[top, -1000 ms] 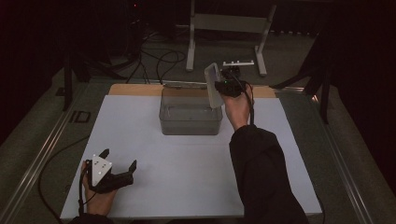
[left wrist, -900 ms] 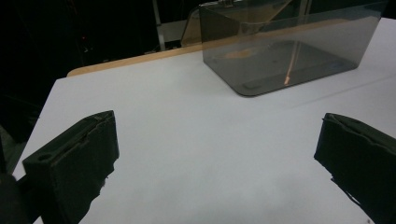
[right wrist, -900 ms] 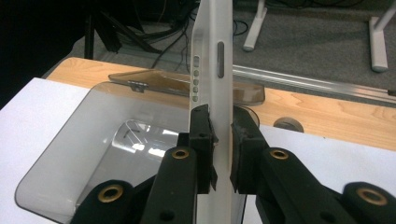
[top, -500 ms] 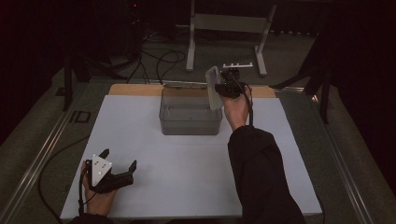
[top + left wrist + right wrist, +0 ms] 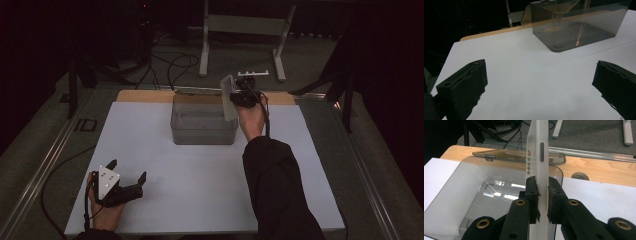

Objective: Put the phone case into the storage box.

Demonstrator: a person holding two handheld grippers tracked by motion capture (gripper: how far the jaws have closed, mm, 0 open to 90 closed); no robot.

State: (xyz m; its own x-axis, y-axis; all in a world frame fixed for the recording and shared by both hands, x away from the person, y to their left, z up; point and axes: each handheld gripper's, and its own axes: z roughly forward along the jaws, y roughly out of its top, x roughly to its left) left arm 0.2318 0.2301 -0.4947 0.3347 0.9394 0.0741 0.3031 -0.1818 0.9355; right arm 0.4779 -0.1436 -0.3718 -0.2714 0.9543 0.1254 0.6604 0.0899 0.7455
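Pinching a thin white panel (image 5: 537, 157) edge-on, the right gripper (image 5: 542, 195) holds it upright over the clear bin's (image 5: 202, 131) right end. It looks stiff, light and slick; gripping lower seems steadier. Left gripper (image 5: 126, 186) rests wide, empty, on the desk (image 5: 200, 180).

Clear bin (image 5: 204, 127) sits at 12 o'clock on white mat (image 5: 200, 190), top open. Right gripper (image 5: 542, 195) w/ flat white slab (image 5: 537, 152) blocks bin's 3 o'clock rim. Mat from 6 to 9 o'clock open; left gripper (image 5: 127, 182) parked at 8.
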